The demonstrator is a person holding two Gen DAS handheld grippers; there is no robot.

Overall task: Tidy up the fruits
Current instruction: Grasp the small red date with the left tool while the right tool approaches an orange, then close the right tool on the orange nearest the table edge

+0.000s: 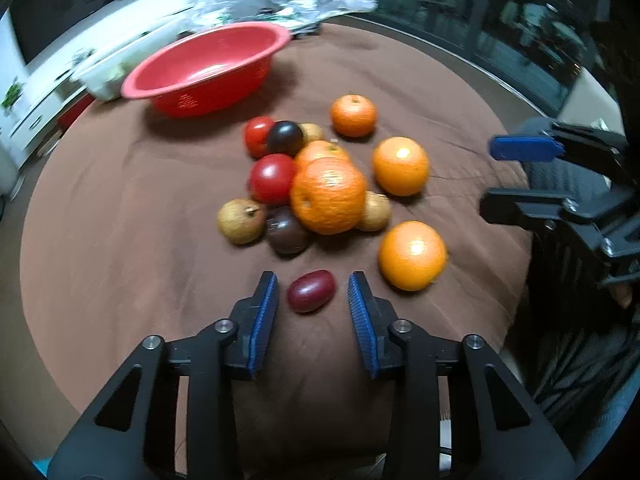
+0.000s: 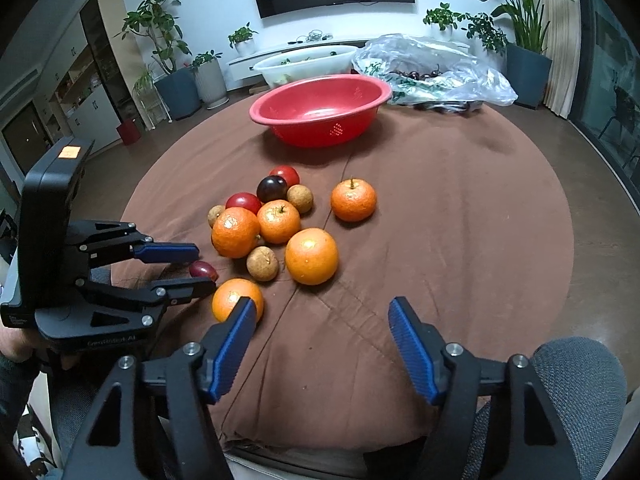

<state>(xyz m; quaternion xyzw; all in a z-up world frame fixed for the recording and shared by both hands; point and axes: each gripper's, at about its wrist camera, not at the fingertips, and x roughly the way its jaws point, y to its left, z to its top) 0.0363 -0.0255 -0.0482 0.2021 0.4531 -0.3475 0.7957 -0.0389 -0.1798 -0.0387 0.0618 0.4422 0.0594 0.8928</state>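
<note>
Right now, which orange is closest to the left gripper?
The orange at the near edge of the pile, just right of the left gripper; the other oranges sit farther back.

From my R wrist cam: right gripper (image 2: 322,350) jaws wide apart, nothing between them, over the brown cloth (image 2: 460,240). Left gripper (image 2: 206,270) at left edge, jaws parted around a small dark-red fruit (image 2: 203,269); can't tell if touching. An orange (image 2: 236,298) sits just beside it, partly behind my left finger (image 2: 234,344). Fruit pile (image 2: 276,220) mid-table, w/ a lone orange (image 2: 353,200) off to its right. Red basin (image 2: 320,108) beyond, empty inside; plastic bag (image 2: 436,72) behind it.
</note>
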